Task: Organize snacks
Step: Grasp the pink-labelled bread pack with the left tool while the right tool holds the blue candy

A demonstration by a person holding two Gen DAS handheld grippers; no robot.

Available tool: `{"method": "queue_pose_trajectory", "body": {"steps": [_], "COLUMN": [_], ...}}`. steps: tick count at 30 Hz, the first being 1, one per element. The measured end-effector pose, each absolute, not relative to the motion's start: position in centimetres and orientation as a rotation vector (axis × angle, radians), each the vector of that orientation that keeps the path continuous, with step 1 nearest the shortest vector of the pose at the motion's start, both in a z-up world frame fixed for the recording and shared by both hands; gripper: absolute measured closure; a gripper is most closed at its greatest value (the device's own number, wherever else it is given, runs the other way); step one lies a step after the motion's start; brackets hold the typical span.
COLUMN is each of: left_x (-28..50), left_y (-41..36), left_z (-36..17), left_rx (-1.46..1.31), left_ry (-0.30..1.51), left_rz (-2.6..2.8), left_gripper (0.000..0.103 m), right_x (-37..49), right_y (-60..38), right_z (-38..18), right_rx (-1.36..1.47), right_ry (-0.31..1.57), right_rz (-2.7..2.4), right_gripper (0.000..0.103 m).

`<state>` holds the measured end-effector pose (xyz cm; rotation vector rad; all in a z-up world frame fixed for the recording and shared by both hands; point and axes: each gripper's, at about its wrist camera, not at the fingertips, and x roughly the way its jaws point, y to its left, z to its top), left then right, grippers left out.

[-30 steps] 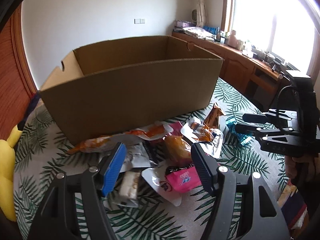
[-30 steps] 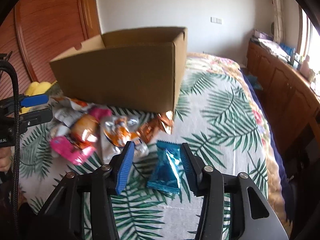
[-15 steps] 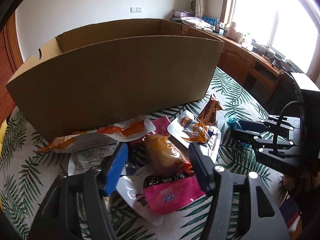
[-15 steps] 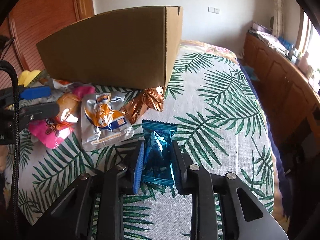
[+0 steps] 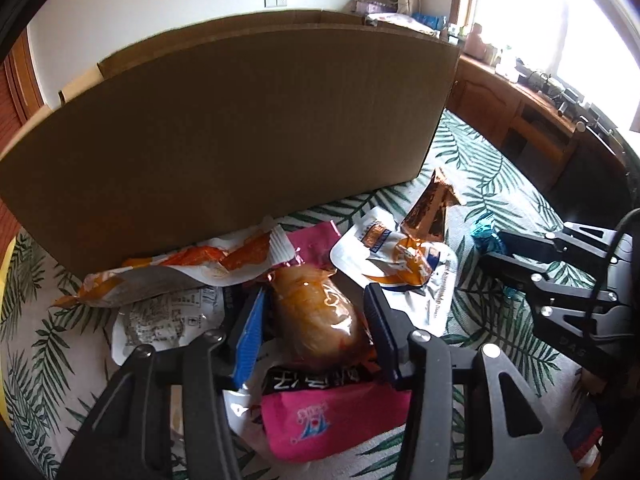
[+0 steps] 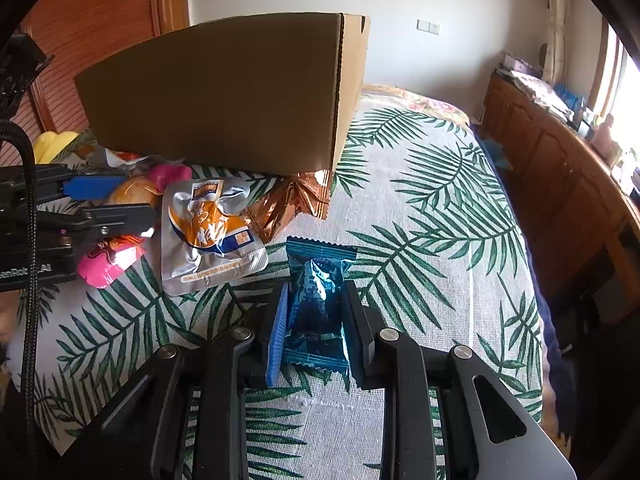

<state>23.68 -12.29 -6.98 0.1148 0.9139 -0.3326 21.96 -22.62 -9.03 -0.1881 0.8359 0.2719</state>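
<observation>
Both lowered: right hand-held gripper (image 6: 314,330) clamps blue packet (image 6: 318,304); left hand-held gripper (image 5: 316,332) straddles bun (image 5: 316,316), unclenched.

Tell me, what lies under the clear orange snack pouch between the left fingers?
The clear orange snack pouch rests on a pink packet and a white wrapper. Whatever lies deeper is covered.

Snack packets (image 5: 396,264) heaped against brown cardboard box (image 5: 240,128); blue one (image 6: 318,304) apart.

A palm-leaf bedspread (image 6: 420,208) stretches out under me. Far right stands a wooden cabinet (image 6: 560,152); far left, a yellow plush toy (image 6: 52,146).
</observation>
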Motion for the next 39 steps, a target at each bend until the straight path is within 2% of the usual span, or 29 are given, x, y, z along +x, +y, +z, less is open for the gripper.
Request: {"method": "queue_pose_trajectory", "body": {"steps": [4,7,11,39], "left_x": [24.0,23.6,22.9,16.1], "left_y": [-12.2,-12.1,-11.9,-7.0], "left_z": [-7.4,-7.5,-7.5,-3.7], "left_rx": [0.121,0.121,0.114,0.024], "left_ry": [0.926,0.917,0.904,0.774], "left_rz": [-0.323,-0.320,-0.327,-0.382], "left_gripper": [0.055,0.060,0.062,0.062], "right_x": [21.8,21.9,22.0,20.4], "right_y": [-22.7,-22.9,-23.2,-23.2], "right_z": [-9.0,-8.9,-8.9,-7.5], "right_rx": [-0.175,-0.168,-0.161,-0.170], "right_ry": [0.837,0.838,0.839,0.803], "right_rz": [0.278,0.281,0.285,0.277], "right_gripper": [0.078,0.078,0.078,0.082]}}
